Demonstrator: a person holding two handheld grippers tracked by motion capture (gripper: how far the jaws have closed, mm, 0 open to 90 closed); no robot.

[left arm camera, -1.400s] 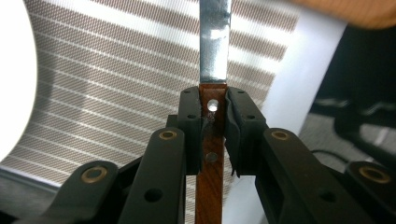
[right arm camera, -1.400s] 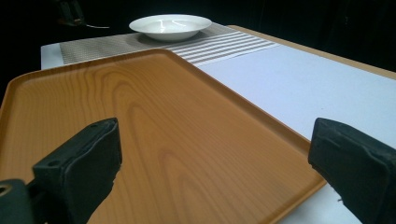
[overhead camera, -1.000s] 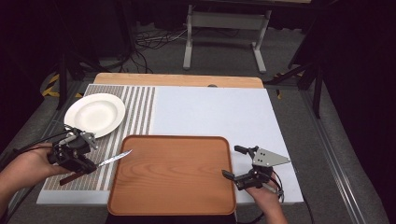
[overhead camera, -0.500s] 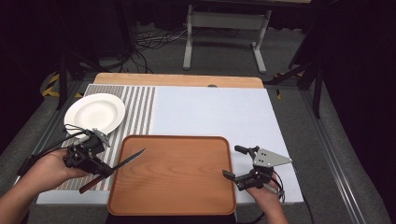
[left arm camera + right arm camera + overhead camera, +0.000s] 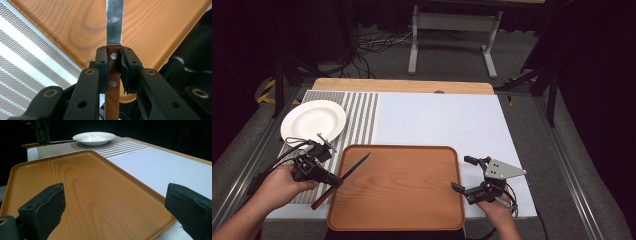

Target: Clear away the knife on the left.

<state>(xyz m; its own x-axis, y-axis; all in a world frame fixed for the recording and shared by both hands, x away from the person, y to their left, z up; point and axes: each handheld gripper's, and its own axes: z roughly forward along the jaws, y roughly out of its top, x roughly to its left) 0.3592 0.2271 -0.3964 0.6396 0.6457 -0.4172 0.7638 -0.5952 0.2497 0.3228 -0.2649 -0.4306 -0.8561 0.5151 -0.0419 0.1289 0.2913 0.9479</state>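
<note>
Left gripper: its black jaws are clamping the brown wooden handle of a steel-bladed table knife, over the left rim of the tray.
Knife: it is lying slanted, blade tip over the tray's left part, handle end pointing back over the mat.
White round ceramic plate: it is sitting at the far left on the grey striped woven placemat, apart from the tray.
Rectangular orange-brown wooden tray: it is lying at the near middle of the white table, bare.
Right gripper: it is hovering at the tray's right edge, jaws standing wide with nothing between them.
View differences: the left gripper view is showing two rivets in the handle and the pads pressing on it; the right gripper view is showing the plate from low down, beyond the tray.
Count: one knife, one plate, one tray, one mat, two grippers.
Hidden: the blade tip is running off the top of the left gripper view; the tray's near edge is being cut off in the high view.
</note>
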